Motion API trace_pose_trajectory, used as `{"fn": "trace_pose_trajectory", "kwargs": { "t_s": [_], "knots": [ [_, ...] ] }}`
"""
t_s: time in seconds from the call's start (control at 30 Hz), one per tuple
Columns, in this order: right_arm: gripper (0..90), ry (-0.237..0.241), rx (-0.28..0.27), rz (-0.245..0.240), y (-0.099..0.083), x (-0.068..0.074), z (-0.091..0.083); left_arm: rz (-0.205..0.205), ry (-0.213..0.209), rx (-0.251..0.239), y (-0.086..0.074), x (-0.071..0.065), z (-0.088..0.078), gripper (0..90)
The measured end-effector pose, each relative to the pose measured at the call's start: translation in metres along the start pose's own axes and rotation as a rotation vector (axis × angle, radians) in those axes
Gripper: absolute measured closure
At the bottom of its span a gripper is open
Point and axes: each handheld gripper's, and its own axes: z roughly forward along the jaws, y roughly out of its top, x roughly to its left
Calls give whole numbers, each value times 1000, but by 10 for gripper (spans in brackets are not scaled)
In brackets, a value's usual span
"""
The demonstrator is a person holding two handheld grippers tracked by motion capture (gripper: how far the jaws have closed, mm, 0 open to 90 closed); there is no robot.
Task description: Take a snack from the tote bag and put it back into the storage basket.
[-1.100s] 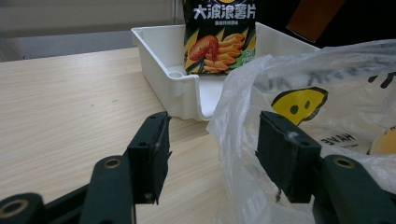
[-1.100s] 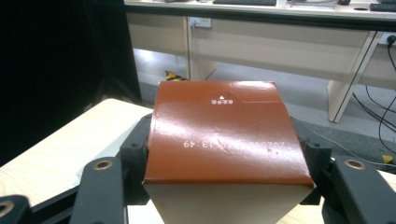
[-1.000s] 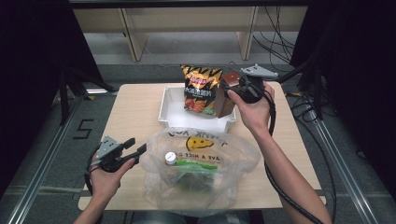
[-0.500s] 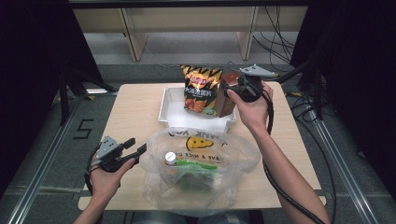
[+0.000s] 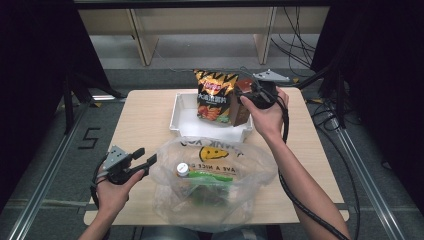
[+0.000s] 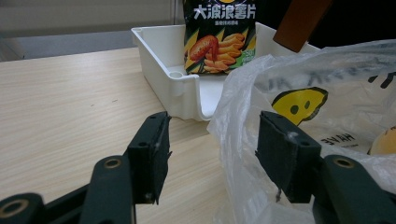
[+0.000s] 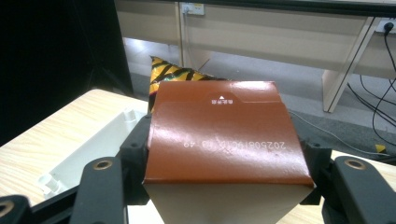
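Brown cardboard box sits pinched between the jaws of the right gripper, one black jaw pressed on each side of it, lid facing the gripper cam. Box is held over the far right corner of the white tray, tilted, touching or nearly touching a chip bag that stands upright in the tray w/ orange-black print. Near side of the tray: a clear plastic bag w/ a yellow smiley face, lying open on the wooden table; a white-capped bottle and sth green inside it. Left gripper rests low at the bag's left edge, jaws spread, nothing clamped; bag film just beside one jaw.
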Motion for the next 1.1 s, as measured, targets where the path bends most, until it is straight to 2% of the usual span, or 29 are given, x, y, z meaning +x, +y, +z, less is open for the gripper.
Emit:
{"fn": "trace_pose_trajectory", "kwargs": {
  "t_s": [0.1,0.17,0.3,0.37,0.4,0.53,0.7,0.83,0.9,0.93,0.97,1.0,1.03,1.1],
  "knots": [
    [392,3,-1,4,0,1,2,-1,0,0,0,0,0,437],
    [392,2,-8,-12,-1,-1,4,-1,0,0,0,0,0,438],
    [391,5,10,18,-2,-1,6,0,-1,0,0,0,0,438],
    [391,-1,11,5,-4,-2,7,0,-1,0,0,0,0,438],
    [391,-4,20,19,-4,-1,8,-1,-1,0,0,0,0,437],
    [391,-7,29,24,-8,-3,12,-3,0,1,0,0,0,438],
    [391,-10,43,15,-13,-6,19,-1,-1,0,0,0,0,438],
    [391,-18,66,34,-16,-6,24,0,-2,0,0,1,0,438],
    [390,-22,65,26,-18,-7,26,-2,-8,-3,0,1,0,438],
    [391,-23,74,49,-19,-5,27,0,-4,-2,0,1,0,438],
    [390,-30,72,31,-20,-7,28,-2,-8,-4,0,1,0,438],
    [391,-33,77,43,-20,-5,29,-2,-8,-3,0,1,0,438],
    [391,-35,74,26,-21,-6,30,0,-2,1,0,0,0,438],
    [390,-48,87,41,-22,-4,30,-1,-3,0,0,0,0,438]
  ]
}}
